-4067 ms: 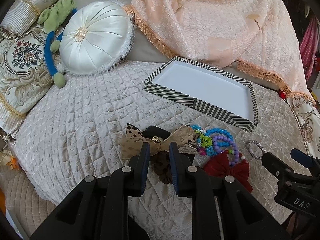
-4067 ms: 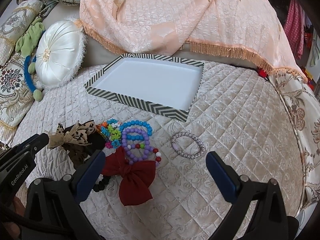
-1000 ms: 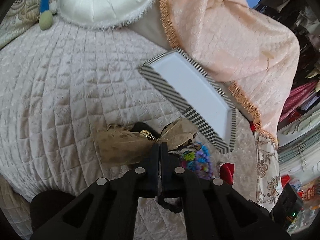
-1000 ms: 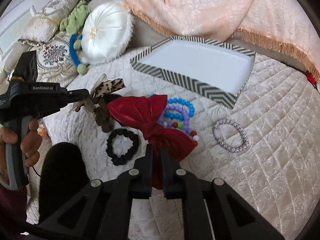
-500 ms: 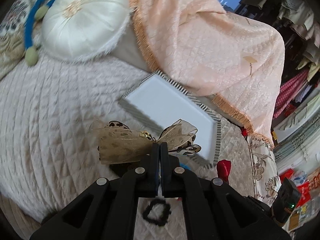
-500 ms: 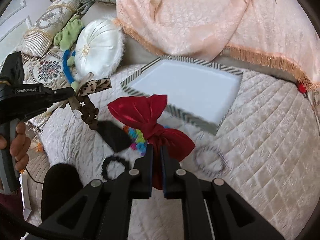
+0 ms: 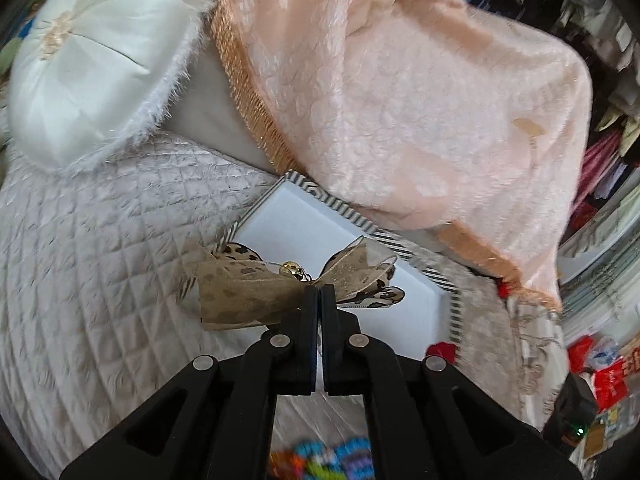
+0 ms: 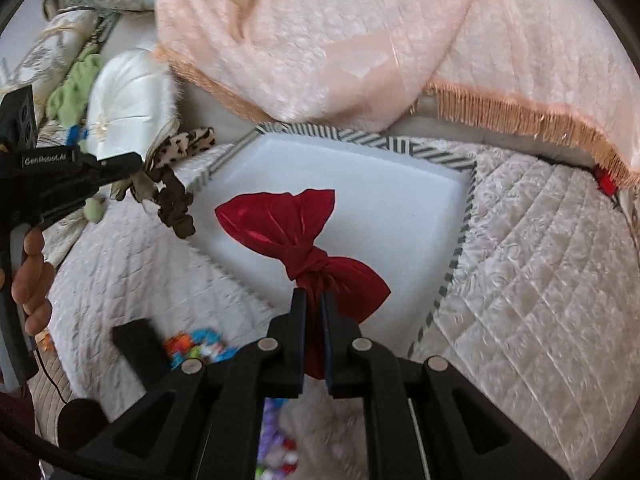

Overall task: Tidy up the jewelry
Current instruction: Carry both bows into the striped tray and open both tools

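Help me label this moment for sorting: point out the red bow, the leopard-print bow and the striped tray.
red bow (image 8: 310, 266): right wrist view, on its centre knot.
leopard-print bow (image 7: 240, 286): left wrist view, on its left sheer loop.
striped tray (image 8: 360, 138): right wrist view, on its far striped rim.

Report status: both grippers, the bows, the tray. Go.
Left gripper shut on leopard bow, over tray edge. Right gripper shut on red bow, over striped tray. Nothing in tray, path clear.

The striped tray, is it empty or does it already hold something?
Empty: the striped tray's white floor is bare. The red bow hangs above it, clamped in the right claw.
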A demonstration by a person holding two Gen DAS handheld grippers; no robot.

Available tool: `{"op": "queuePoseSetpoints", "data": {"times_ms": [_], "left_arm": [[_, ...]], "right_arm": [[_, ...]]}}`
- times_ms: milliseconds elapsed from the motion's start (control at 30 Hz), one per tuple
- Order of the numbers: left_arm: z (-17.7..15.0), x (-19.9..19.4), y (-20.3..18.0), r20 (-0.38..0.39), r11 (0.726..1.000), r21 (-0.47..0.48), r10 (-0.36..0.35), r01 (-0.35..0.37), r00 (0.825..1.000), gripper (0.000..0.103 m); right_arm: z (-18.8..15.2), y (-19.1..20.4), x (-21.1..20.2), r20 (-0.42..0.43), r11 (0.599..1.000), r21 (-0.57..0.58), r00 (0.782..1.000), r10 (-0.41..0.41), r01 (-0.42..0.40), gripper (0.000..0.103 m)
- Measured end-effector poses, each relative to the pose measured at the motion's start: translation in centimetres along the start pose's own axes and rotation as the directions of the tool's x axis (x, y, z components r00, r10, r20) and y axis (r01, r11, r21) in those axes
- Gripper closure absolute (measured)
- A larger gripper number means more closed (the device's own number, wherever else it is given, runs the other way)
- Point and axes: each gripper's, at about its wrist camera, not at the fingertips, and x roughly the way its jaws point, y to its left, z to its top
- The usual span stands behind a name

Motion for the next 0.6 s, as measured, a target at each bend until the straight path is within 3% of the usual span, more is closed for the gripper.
{"op": "queuePoseSetpoints", "data": {"times_ms": [267, 600], "left_arm": [[-1.4, 6.0, 2.3, -0.124, 0.985, 0.043, 0.172, -0.168, 0.977, 0.103], [-5.6, 3.7, 1.5, -0.187, 0.979, 0.083, 0.200, -0.187, 0.962, 0.103]], "right_arm": [[-0.2, -2.1, 4.7, -0.118, 1.000, -0.005, 0.993, -0.005, 0.004, 0.096], [-1.0, -4.1, 3.2, -0.200, 0.994, -0.110, 0.979, -0.043, 0.021, 0.096]]}}
